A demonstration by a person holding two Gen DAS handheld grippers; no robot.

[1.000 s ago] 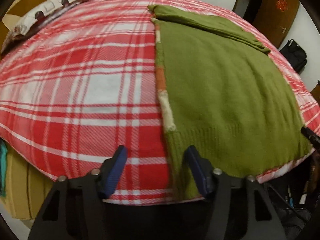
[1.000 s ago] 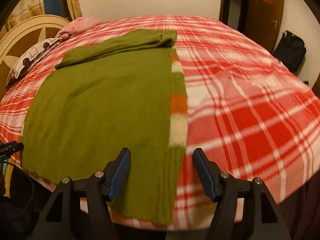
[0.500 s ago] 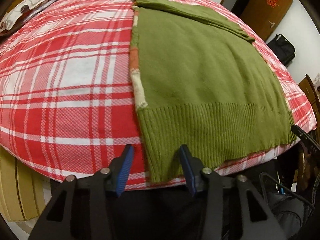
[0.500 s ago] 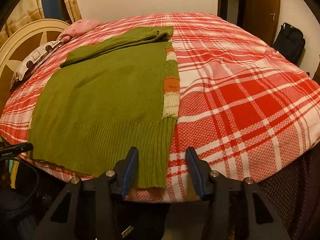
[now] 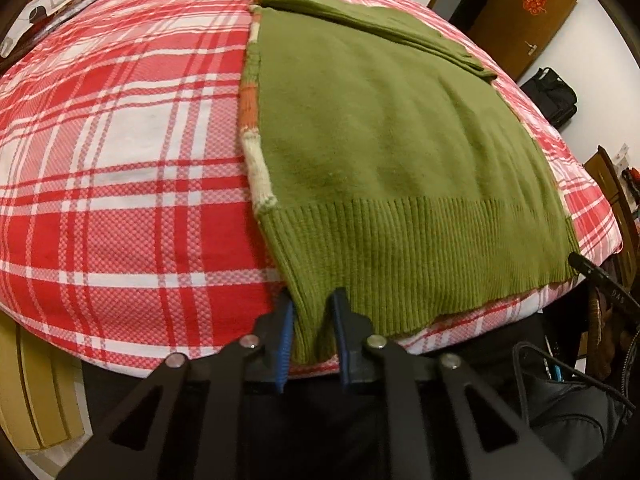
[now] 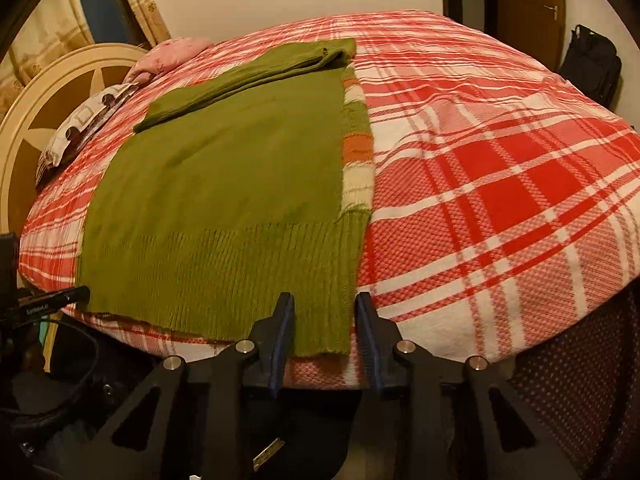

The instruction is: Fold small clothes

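A green knitted sweater lies flat on the red-and-white plaid bed, sleeve folded across its far end and ribbed hem at the near edge. An orange and cream striped strip shows along one side. My left gripper is closing on the hem's left corner; the cloth puckers between its blue pads. In the right wrist view the same sweater lies on the bed. There my right gripper is closing around the hem's right corner. That cloth still lies flat, with a slim gap at the right pad.
Patterned pillows and a pink one lie at the head of the bed, by a cream round headboard. A black bag sits on the floor beside a brown door. Cables and dark clutter sit below the bed's near edge.
Both grippers came down to the bed's near edge and narrowed their jaws. The hem corners that lay ahead of the fingers now sit between them.
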